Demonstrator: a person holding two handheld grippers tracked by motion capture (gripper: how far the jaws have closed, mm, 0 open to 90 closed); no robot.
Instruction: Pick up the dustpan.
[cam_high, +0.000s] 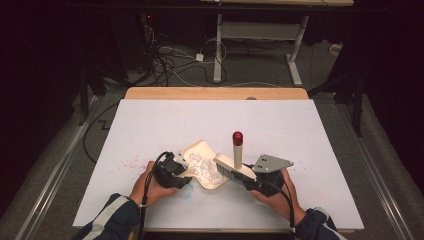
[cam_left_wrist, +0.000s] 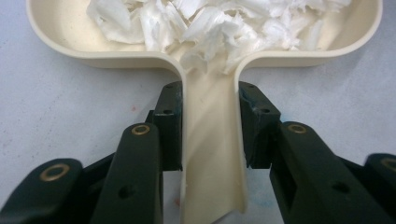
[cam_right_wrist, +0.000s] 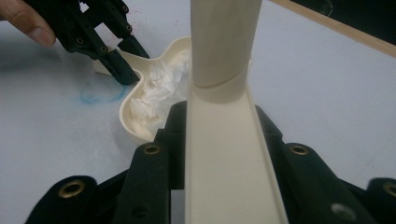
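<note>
1. The dustpan lies on the surface, near its front edge and about midway across.
2. Shredded paper scraps lie in the dustpan's tray.
3. The left gripper sits just left of the dustpan, its fingers on either side of the dustpan's handle.
4. The brush is at the dustpan's right edge, its head touching the scraps, its handle standing upward.
5. The right gripper is right of the dustpan, its fingers on either side of the brush.
6. Behind the dustpan the surface stretches to a wooden strip along its far edge.
</note>
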